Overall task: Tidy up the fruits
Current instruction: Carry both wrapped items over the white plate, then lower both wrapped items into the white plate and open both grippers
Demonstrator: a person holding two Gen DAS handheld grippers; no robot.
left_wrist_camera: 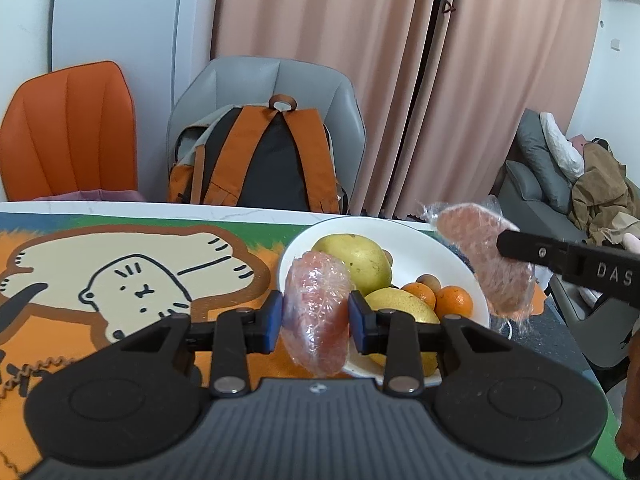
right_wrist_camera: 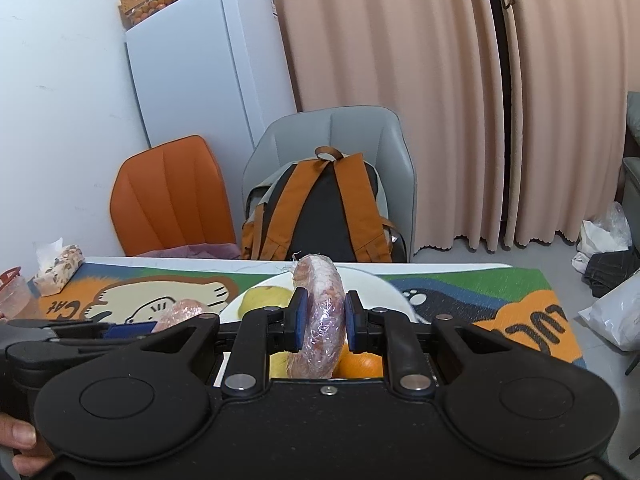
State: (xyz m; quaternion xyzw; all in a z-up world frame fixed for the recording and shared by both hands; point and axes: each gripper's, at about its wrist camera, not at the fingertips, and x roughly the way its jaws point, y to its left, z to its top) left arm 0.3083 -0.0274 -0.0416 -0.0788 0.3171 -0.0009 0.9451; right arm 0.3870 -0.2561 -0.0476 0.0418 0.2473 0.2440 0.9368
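Note:
My left gripper (left_wrist_camera: 316, 316) is shut on a pink grapefruit piece wrapped in cling film (left_wrist_camera: 316, 308), held above the near rim of a white plate (left_wrist_camera: 432, 256). The plate holds yellow-green pears (left_wrist_camera: 354, 260), small oranges (left_wrist_camera: 452, 300) and a brown longan (left_wrist_camera: 424, 280). My right gripper (right_wrist_camera: 323, 322) is shut on a second wrapped grapefruit slice (right_wrist_camera: 322, 312), held upright over the plate (right_wrist_camera: 384, 284). That slice also shows in the left wrist view (left_wrist_camera: 492, 264), at the plate's right side. The left gripper and its piece (right_wrist_camera: 182, 312) show at the left in the right wrist view.
A cartoon cat mat (left_wrist_camera: 120, 272) covers the table. A grey chair with an orange backpack (left_wrist_camera: 264, 156) and an orange chair (left_wrist_camera: 68, 128) stand behind the table. A tissue pack (right_wrist_camera: 56, 268) lies at the far left. A fridge (right_wrist_camera: 208, 64) and curtains stand behind.

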